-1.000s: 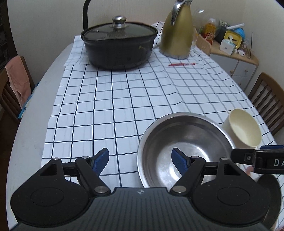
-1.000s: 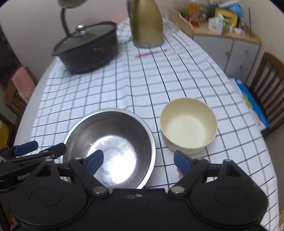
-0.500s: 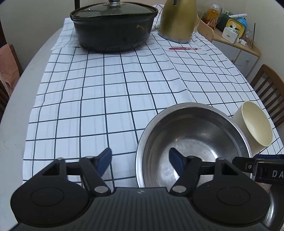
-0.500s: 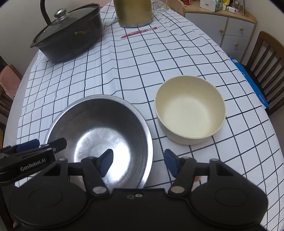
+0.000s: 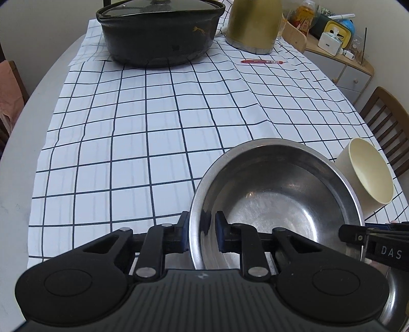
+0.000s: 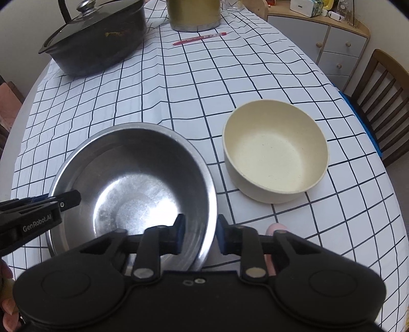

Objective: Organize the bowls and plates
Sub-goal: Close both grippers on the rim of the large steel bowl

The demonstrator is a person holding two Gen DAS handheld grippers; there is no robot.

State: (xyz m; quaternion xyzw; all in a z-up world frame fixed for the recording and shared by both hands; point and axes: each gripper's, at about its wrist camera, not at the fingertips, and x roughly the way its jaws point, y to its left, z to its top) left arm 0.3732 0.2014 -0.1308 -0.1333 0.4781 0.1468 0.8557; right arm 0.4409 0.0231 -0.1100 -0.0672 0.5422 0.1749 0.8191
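Steel bowl (image 6: 133,184) sits on the checked tablecloth (image 5: 158,122), pinched at its near rim from both sides — the left gripper (image 5: 202,235) on the left edge, the right gripper (image 6: 199,235) on the right edge. Both sets of jaws have just been closing onto the rim, one pad inside, one outside. Just beside it stands the cream bowl (image 6: 274,150) — untouched.

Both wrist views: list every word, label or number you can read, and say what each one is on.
"GenRobot.AI": on the side of the left gripper, right wrist view.
"DAS": cut off at the frame edge, on the right gripper, left wrist view.
Print on the red pen and the bottle: too small to read.
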